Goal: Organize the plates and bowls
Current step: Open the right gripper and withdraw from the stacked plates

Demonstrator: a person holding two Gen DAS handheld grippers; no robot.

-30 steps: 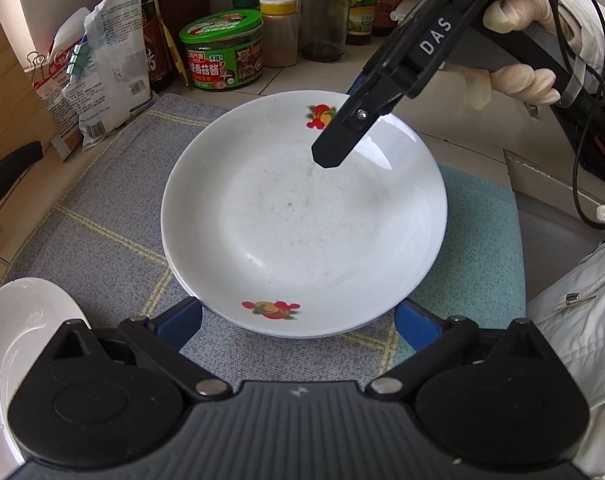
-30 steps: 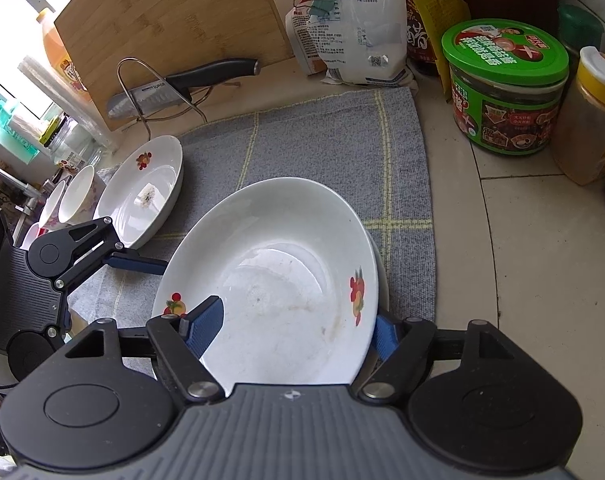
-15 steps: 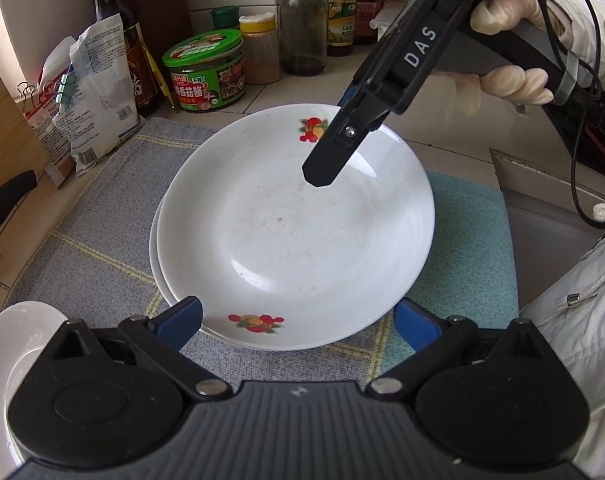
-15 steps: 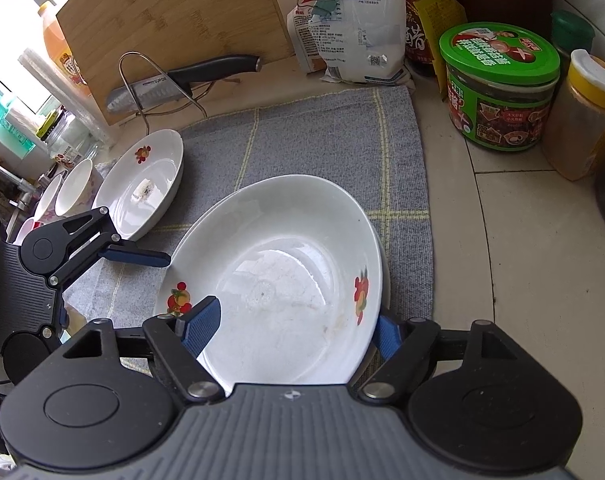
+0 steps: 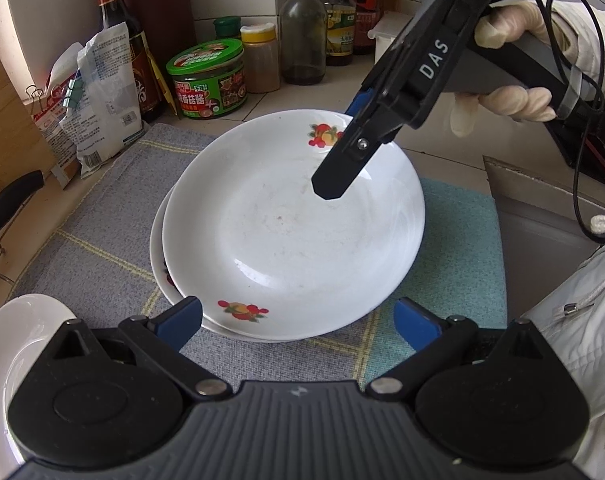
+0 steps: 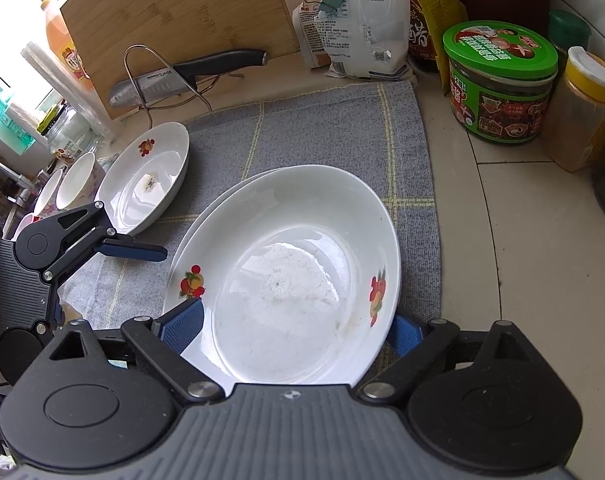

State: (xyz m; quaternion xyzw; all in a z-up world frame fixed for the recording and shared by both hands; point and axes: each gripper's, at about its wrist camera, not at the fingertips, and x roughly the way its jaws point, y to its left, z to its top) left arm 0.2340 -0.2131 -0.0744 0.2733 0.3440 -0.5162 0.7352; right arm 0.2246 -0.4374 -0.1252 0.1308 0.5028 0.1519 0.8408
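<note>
A white plate with fruit prints (image 5: 286,236) lies on a second like plate (image 5: 158,248), slightly off-centre, on a grey cloth (image 5: 94,240). My left gripper (image 5: 298,320) is open just in front of the stack's near rim, holding nothing. My right gripper (image 6: 298,328) is open, its fingers straddling the top plate's rim (image 6: 286,260); in the left wrist view one finger (image 5: 342,168) hangs over the plate. A third plate (image 6: 146,176) lies to the left, with white bowls (image 6: 74,180) beyond it.
A green-lidded jar (image 5: 208,80), bottles (image 5: 302,24) and a yellow-capped jar (image 6: 582,108) stand at the back. A knife on a wire rack (image 6: 190,76) and a wooden board (image 6: 174,12) stand behind the cloth. A teal mat (image 5: 458,248) lies beside a sink edge (image 5: 542,200).
The top plate has come down onto the lower plate and the right gripper's fingers have spread. The left gripper has drawn back and up from the stack.
</note>
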